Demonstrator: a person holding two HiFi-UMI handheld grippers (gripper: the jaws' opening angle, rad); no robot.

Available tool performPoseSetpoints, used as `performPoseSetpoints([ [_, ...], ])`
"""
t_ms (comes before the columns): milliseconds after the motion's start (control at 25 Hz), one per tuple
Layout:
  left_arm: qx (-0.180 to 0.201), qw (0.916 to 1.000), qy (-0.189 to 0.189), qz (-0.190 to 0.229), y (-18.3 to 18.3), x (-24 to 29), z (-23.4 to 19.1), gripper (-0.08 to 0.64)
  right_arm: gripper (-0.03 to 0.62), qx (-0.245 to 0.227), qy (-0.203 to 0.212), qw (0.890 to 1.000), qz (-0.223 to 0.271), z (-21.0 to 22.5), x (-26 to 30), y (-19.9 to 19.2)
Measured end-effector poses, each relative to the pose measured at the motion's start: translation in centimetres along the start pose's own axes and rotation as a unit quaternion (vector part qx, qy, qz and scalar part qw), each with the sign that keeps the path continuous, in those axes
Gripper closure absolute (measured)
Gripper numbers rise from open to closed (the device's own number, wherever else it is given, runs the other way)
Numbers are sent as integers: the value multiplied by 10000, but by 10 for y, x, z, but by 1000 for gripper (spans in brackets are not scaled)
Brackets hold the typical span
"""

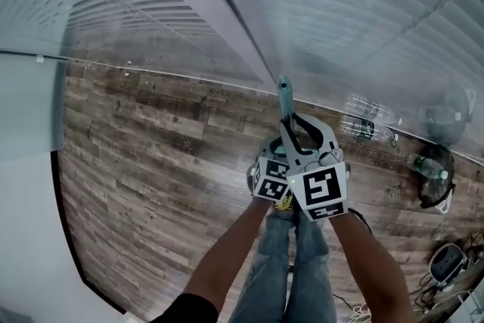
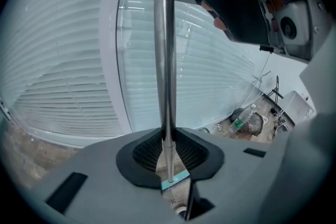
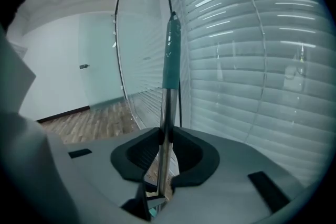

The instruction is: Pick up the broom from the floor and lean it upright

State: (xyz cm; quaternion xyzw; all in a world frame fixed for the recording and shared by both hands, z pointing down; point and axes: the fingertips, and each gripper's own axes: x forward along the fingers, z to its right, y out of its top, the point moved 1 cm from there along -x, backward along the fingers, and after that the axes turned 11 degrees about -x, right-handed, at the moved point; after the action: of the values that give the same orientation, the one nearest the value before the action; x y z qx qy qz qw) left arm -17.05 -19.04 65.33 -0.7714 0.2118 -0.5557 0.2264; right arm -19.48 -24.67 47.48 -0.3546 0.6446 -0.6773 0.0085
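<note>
In front of the window [image 1: 355, 4] with its blinds down, both tongs are clamping the broom [image 1: 284, 96], and the pole is standing close to upright. The jaws of the left gripper [image 2: 169, 168] are pinching the bare metal pole, pads pressing on both sides. The jaws of the right gripper [image 3: 163, 160] are pinching the same pole just below the teal grip [image 3: 171, 55], which is pointing up along the window. The left gripper view is showing the right gripper holding the pole higher up, so right is sitting above left. In the head view the two marker cubes [image 1: 302, 189] are sitting side by side, and the teal tip is poking out past them toward the window's base. The broom head is not showing clearly. The wood floor [image 1: 151, 155] is running up to the window. Plastic bottles [image 1: 364, 121] are lying along the window's base, right of the broom. A dark bag [image 1: 435, 178] is sitting further right, a bit off the window.
</note>
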Motion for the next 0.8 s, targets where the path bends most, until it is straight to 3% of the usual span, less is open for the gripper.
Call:
performPoseSetpoints([
  [800,-44,9997,-244,-84,13,19,-29,469,506,-39,130,9999,-95,6,43,4],
])
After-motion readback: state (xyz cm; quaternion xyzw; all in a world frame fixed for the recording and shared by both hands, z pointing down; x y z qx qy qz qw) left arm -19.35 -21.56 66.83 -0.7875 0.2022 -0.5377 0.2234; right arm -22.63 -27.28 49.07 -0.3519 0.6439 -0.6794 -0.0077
